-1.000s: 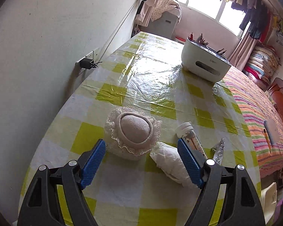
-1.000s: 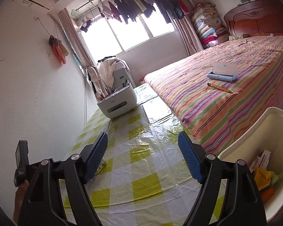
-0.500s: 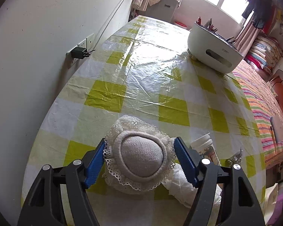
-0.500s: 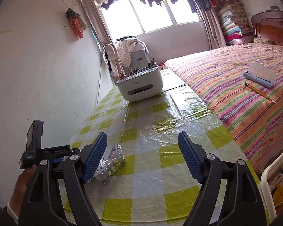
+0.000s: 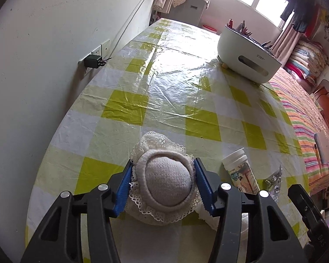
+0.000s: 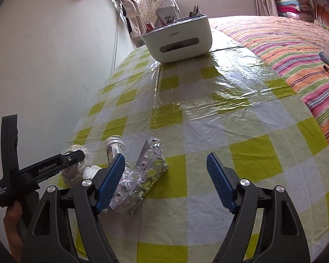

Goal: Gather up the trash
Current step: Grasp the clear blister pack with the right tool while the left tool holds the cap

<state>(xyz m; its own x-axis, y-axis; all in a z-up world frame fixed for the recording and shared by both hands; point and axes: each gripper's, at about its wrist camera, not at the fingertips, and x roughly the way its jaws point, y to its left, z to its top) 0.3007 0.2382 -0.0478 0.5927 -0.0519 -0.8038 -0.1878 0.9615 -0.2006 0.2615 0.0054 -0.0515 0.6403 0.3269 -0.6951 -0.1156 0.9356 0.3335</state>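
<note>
- Now, the task's thing in hand is the round beige knitted pad with a white lace frill [image 5: 167, 185], lying near the close edge of the yellow-and-white checked plastic tablecloth [image 5: 199, 100], by the wall side of the table.
- The left gripper [image 5: 165, 187] has its blue ribbed pads on either flank of that pad; its jaws have just been closing, and the lace is bunched against both pads, so I judge it clamped on the pad (soft stuff, so the hold may be shallower than it looks).
- To do this well, squeeze until the knitted dome itself gives, not only the frill; lace alone would slip out on the lift.
- Lift straight up before swinging away: the crumpled white tissue [image 5: 208, 213] is tucked just under the right-hand pad and could be dragged along.
- Just beside it lies a white-capped printed plastic tube [image 5: 241, 171], and beyond that a crumpled silver foil blister pack [image 6: 140, 177].
- The right gripper [image 6: 165, 179] hangs over the cloth with its jaws wide apart and nothing between the pads, its left pad just beside the foil; it wants shifting leftward to straddle the pack.
- The white oval organiser box [image 6: 177, 39] stands well apart at the far end, out of the way.
</note>
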